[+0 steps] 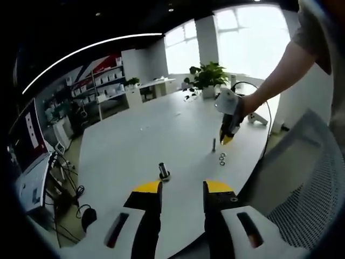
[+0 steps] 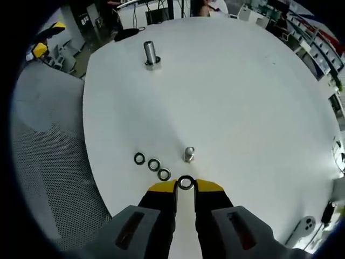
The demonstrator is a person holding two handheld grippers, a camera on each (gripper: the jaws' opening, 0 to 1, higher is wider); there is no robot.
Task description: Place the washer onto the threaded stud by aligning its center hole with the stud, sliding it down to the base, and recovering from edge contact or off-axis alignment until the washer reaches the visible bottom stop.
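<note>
Right now your right tongs [image 2: 186,185] have a washer [image 2: 186,183] pinched at the very tips, the jaws drawn nearly together on its rim so the ring sits between the two yellow pads with its hole facing up toward you. It is a small metal ring, so judge it as light, stiff and slick: it will not bend or crush, but a hold this shallow can let it pivot or squirt out if it catches an edge. Keeping the grip on opposite sides of the rim, clear of the hole, looks like the sound choice.

In the right gripper view the threaded stud [image 2: 189,154] stands upright on the white counter [image 2: 242,97], just ahead of the tips and a touch to the right of the washer's hole. The ring is near the stud but not over it, and I cannot tell from here how much higher it sits than the stud's top. You will likely need a small forward shift before lowering, with the ring kept flat so it does not snag the threads.

Three spare washers [image 2: 153,164] lie in a short row on the counter just left of the stud. A larger metal post [image 2: 150,54] stands well apart, toward the far edge.

Your left tongs [image 1: 182,195] hang open and empty above the near edge of the counter, with that larger post just ahead of them.
</note>
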